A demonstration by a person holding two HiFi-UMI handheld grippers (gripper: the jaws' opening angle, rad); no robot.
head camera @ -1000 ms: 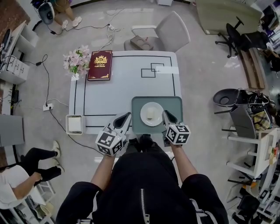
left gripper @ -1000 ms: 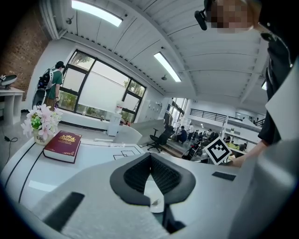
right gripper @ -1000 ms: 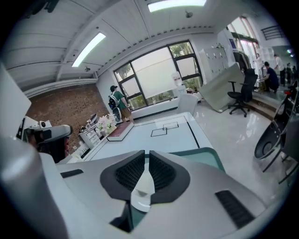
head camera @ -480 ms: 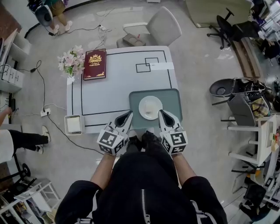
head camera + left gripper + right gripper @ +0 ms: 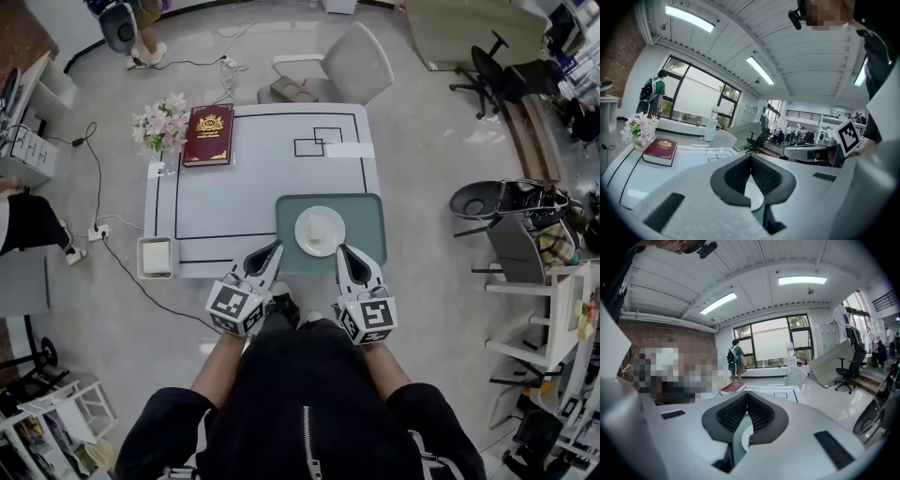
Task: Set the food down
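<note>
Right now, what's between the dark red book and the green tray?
Only bare white tabletop lies between dark red book and green tray, in the head view.

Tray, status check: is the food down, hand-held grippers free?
Both shut, empty: left hand-held gripper, right hand-held gripper, by the table's near edge. Down flat: tray with plate of food. Nothing in the way.
</note>
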